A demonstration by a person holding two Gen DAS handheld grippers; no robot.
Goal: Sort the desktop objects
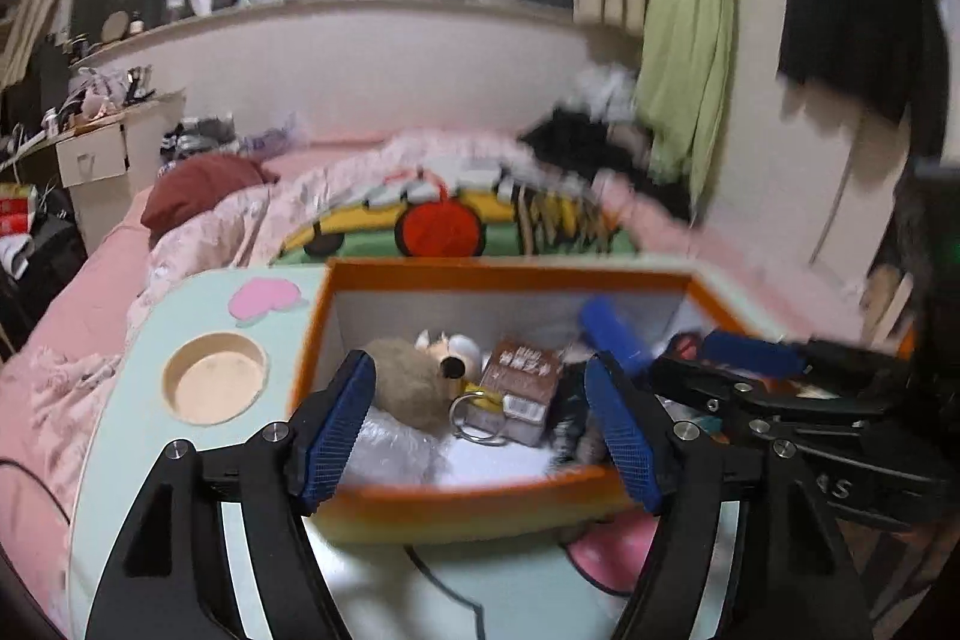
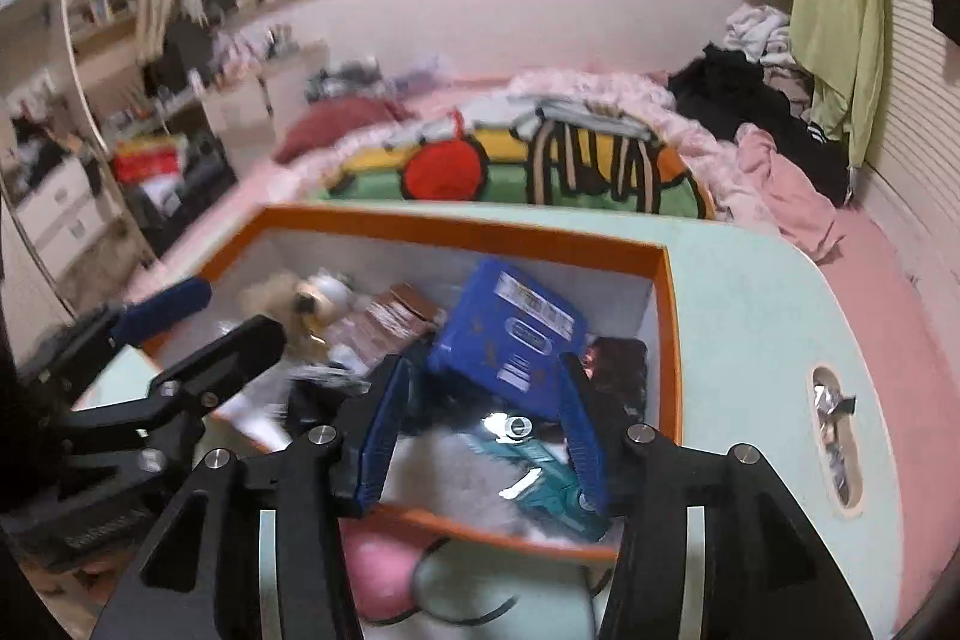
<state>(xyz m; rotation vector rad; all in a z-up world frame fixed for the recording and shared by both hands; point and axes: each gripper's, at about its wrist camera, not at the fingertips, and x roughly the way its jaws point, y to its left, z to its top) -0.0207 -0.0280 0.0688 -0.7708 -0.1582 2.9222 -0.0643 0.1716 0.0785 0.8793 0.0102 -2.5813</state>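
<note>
An orange-rimmed box point(image 1: 510, 270) point(image 2: 456, 226) stands on the mint-green tray table point(image 1: 150, 340) point(image 2: 750, 292). It holds a brown plush toy point(image 1: 408, 382), a brown packet point(image 1: 519, 376) with a key ring point(image 1: 474, 418), a blue box point(image 2: 510, 328), a teal packet point(image 2: 540, 484) and white fluff. My left gripper point(image 1: 480, 430) is open and empty over the box's near edge. My right gripper point(image 2: 480, 436) is open and empty over the box's near right corner; it shows in the left wrist view point(image 1: 690, 346) at the box's right side.
The table has a round cup hole point(image 1: 215, 379) at its left and a slot point(image 2: 837, 454) at its right. A bed with pink bedding point(image 1: 90, 292) and a colourful cushion point(image 2: 510, 166) lies behind. Clothes hang at the right wall point(image 1: 690, 58).
</note>
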